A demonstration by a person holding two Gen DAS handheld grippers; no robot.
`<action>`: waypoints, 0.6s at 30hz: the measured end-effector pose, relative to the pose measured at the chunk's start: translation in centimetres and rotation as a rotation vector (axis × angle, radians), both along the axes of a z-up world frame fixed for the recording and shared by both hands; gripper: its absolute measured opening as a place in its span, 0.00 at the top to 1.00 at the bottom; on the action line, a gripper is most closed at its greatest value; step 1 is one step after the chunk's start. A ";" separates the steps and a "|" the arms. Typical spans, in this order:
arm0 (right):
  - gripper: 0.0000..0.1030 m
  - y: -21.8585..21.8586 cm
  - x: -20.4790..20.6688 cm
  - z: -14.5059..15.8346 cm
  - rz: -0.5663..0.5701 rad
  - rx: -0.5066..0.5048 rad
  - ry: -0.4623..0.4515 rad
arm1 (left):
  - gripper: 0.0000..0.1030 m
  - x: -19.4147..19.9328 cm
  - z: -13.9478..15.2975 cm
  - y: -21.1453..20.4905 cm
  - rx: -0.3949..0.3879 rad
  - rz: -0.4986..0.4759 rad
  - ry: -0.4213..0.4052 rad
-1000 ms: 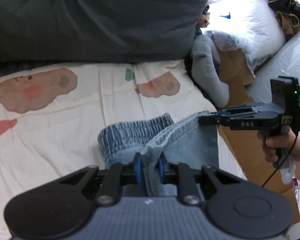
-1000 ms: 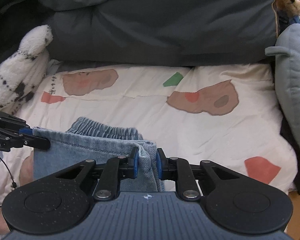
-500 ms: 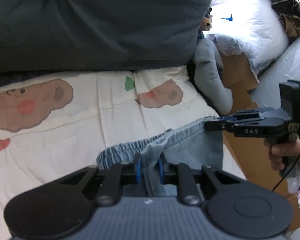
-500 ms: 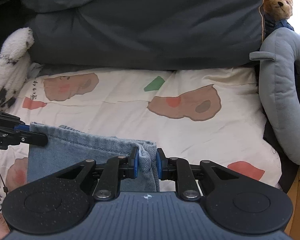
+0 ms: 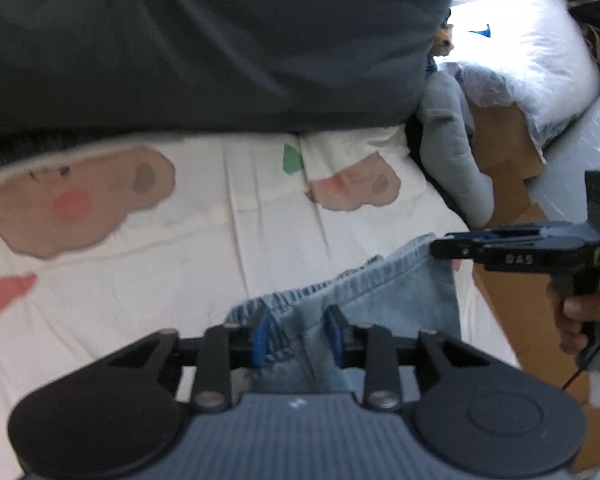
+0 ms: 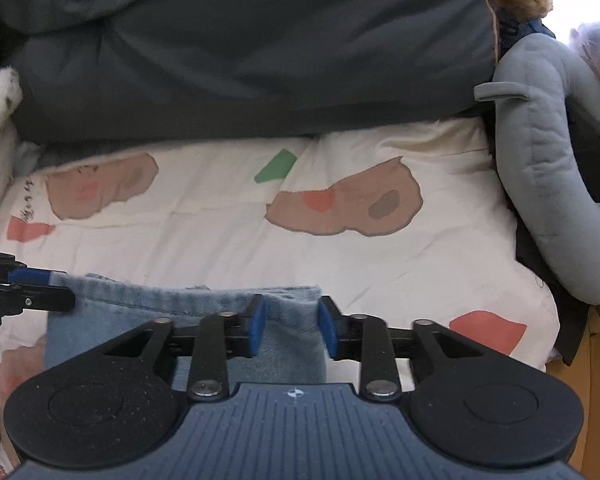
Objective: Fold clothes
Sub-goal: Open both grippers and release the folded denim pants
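While the dark duvet (image 6: 252,52) heaps at the far side of the bed (image 6: 380,264), the jeans (image 6: 188,320) lie folded on its printed sheet, between both tongs: left tongs (image 5: 298,338) and right tongs (image 6: 290,330) are spread, pads apart around denim.

A home bedroom: printed bedsheet (image 6: 228,236), dark duvet (image 6: 252,52), plush toys (image 6: 540,168).

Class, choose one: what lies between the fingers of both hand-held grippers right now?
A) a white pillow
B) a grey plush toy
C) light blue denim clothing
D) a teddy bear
C: light blue denim sits between the spread blue pads of the right hand-held gripper and of the left hand-held gripper.
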State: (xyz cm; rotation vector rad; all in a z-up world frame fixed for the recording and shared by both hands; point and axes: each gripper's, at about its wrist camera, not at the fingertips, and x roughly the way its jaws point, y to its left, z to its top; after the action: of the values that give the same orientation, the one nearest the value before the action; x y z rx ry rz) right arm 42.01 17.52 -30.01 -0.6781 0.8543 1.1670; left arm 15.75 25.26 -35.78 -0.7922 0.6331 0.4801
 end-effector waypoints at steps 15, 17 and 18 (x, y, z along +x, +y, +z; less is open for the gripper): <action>0.73 -1.3 -3.0 -0.4 -0.033 0.104 0.069 | 0.76 1.2 3.2 -1.9 0.066 -0.092 -0.065; 0.81 -1.1 -3.6 -0.8 -0.036 0.117 0.086 | 0.83 1.6 2.6 -1.9 0.070 -0.098 -0.058; 0.81 -0.9 -3.8 -1.2 -0.036 0.117 0.094 | 0.84 1.8 2.2 -1.9 0.071 -0.095 -0.050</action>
State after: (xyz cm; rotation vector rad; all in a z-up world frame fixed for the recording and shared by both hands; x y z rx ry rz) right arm 38.26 16.63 -31.19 -0.5141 0.8664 1.2134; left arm 17.58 23.40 -33.56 -0.7014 0.6016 0.3927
